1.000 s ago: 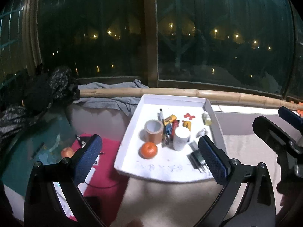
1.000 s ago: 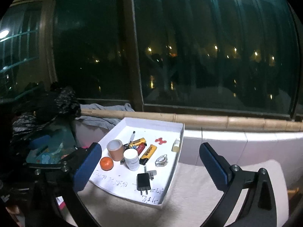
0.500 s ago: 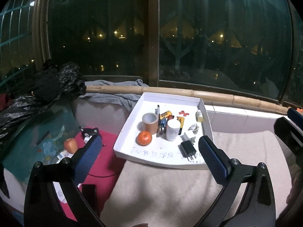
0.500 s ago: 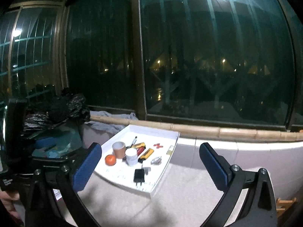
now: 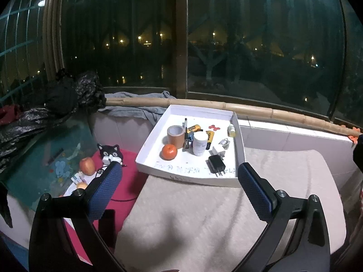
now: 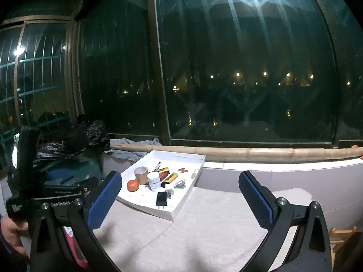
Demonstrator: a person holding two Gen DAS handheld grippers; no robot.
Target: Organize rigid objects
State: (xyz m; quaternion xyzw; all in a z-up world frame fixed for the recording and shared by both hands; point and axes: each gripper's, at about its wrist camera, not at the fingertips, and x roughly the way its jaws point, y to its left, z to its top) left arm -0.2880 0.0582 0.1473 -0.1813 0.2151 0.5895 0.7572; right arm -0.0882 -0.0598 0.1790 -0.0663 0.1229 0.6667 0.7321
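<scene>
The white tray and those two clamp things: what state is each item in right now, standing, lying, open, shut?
Left gripper: open, empty.
Right gripper: open, empty.
White tray: uncovered, holding the small items.
Tape roll: resting on its flat side, hole up.
White bottle: upright, capped.
Orange: whole, loose beside the tape roll.
Black charger: lying flat, prongs toward the camera.
Yellow lighter: lying flat.
Small dropper bottle: upright by the tray wall.

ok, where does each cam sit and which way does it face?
Left wrist: on the left gripper, facing the white tray and window; its open blue pads frame the view.
Right wrist: on the right gripper, further back and right, facing the window; the left gripper's body shows at left.
Shared: tray, orange, black charger.
</scene>
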